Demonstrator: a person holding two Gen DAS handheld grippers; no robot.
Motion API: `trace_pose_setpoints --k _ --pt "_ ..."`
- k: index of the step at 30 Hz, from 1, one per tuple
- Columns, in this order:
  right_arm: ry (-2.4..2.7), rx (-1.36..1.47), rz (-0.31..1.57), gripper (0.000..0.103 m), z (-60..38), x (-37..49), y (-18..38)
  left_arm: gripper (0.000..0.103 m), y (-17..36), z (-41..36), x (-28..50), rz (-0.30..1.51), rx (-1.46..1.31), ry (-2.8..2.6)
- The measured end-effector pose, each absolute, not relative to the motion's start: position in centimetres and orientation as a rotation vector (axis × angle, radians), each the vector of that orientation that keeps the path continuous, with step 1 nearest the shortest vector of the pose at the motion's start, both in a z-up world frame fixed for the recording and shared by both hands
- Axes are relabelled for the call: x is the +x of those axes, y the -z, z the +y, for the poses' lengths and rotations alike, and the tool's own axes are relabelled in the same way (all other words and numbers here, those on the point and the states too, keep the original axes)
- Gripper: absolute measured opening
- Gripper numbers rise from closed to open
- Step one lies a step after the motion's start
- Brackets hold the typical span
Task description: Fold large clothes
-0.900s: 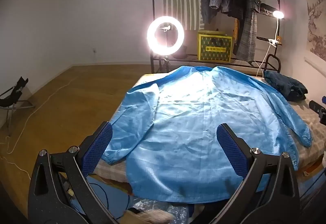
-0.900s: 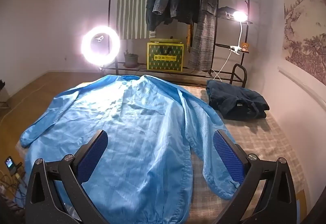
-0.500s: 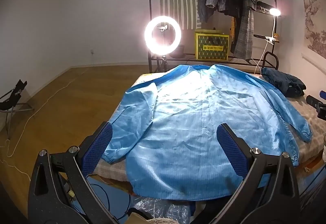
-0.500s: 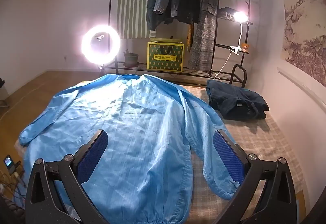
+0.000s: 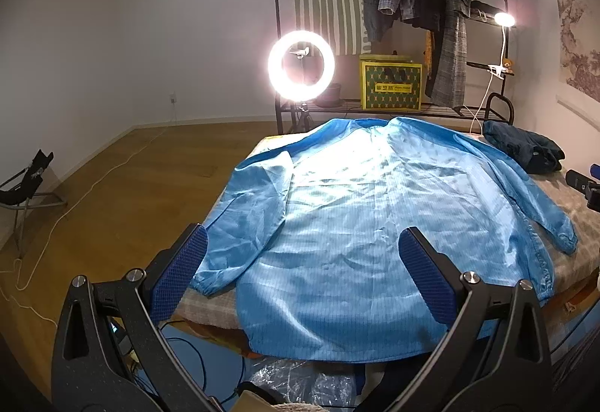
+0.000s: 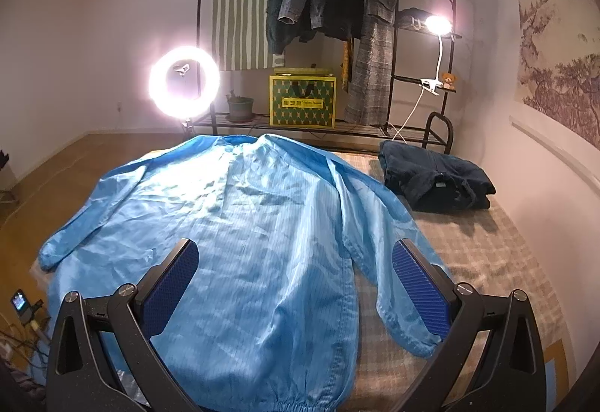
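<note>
**Blue coat spread flat, both grippers wide and empty above its hem**

The blue coat [image 5: 360, 224] lies back-up across the bed [image 6: 487, 254], collar at the top of the frame, hem at the bottom, so its long axis runs straight away from both tools. The left gripper [image 5: 300, 280] and right gripper [image 6: 296, 284] hang over the hem end with jaws fully apart, nothing between them. The sleeve at lower right of the right wrist view looks nearest that gripper; the other sleeve suits the left
</note>
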State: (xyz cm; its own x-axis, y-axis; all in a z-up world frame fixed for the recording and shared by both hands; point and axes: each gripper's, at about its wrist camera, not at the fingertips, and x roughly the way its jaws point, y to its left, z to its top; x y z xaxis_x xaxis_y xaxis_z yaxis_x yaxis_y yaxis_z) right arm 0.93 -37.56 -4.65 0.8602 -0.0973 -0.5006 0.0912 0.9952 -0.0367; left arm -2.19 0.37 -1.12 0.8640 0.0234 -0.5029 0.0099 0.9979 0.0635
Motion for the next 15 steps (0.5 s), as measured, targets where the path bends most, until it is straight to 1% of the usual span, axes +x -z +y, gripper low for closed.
trace_pose_setpoints --k 15 --pt "0.125 0.015 0.552 0.103 -37.9 -1.0 6.4 0.103 1.6 -1.2 -4.7 0.499 0.094 0.016"
